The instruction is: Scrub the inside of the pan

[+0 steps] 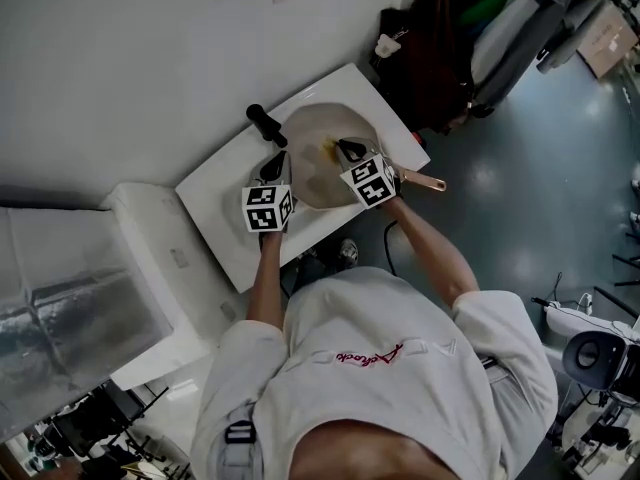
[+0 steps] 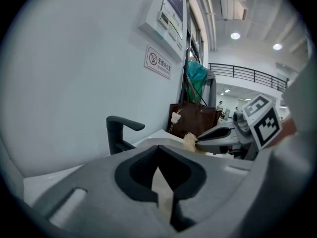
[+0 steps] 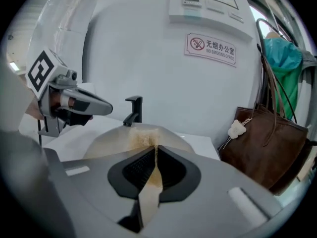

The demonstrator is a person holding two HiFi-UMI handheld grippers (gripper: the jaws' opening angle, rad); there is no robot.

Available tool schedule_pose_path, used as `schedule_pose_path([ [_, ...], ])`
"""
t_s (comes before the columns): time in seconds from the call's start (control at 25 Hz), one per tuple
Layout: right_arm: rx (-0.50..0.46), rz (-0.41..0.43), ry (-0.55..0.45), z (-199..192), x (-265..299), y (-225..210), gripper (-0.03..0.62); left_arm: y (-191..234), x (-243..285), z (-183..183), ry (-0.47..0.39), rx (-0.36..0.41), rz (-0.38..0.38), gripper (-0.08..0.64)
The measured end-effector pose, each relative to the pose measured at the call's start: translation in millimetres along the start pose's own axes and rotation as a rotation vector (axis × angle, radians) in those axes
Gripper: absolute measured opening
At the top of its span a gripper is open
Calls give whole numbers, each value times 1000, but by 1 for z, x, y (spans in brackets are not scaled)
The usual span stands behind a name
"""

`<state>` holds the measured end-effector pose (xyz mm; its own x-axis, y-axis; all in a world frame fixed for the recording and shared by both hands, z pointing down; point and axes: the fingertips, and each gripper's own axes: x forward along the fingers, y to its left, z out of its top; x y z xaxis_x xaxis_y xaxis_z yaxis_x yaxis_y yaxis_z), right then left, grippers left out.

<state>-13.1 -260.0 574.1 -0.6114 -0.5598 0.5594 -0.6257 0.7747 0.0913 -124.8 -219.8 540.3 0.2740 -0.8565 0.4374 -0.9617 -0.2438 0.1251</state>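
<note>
Your right gripper (image 3: 154, 145) has its grey plastic jaws pinched shut on a scouring pad (image 3: 143, 137), a tan, fuzzy wad that pokes out past the tips against the inside wall of the pan (image 3: 106, 145). In the left gripper view the pad shows as a pale, frayed lump at that gripper's nose. Your left gripper (image 2: 158, 150) has its jaws drawn together to a thin slit, with a beige sliver the colour of the pan's wall between them, and the head view puts it at the pan's left rim, so it appears clamped there. The pan is round and shallow, dull beige inside with a yellow-brown smear where the pad meets it. It sits in a smooth white rectangular basin (image 1: 225, 183), its slim copper-coloured handle (image 1: 428, 181) pointing toward your right. Each gripper carries a white marker cube (image 1: 266, 208) printed with black squares, the two cubes near each other above the basin's front edge. A matte black tap (image 3: 133, 110) with a flat lever stands at the back of the basin, just beyond the pan. Behind it rises a plain white wall (image 1: 120, 68) bearing a red-and-white no-smoking sign (image 3: 211, 48). To the right of the basin hangs a brown, leather-look bag (image 3: 267, 138) with long straps and a small white charm (image 3: 237, 129) dangling at its side. Your white shirt (image 1: 370, 368) fills the lower half of the head view.
</note>
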Motion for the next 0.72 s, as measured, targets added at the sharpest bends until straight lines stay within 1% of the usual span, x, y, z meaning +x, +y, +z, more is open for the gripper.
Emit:
schedule_pose_path([
  [0.28, 125, -19, -138, 32, -33, -9, 25, -13, -13, 22, -95, -24, 3, 0],
  [0.4, 172, -30, -196, 45, -46, -16, 25, -18, -16, 28, -115, -30, 5, 0],
  [0.56, 206, -46, -238, 50, -60, -22, 25, -25, -21, 29, -124, -35, 6, 0],
  [0.72, 224, -63, -271, 54, -70, -22, 24, -25, -28, 38, -148, -31, 11, 0],
])
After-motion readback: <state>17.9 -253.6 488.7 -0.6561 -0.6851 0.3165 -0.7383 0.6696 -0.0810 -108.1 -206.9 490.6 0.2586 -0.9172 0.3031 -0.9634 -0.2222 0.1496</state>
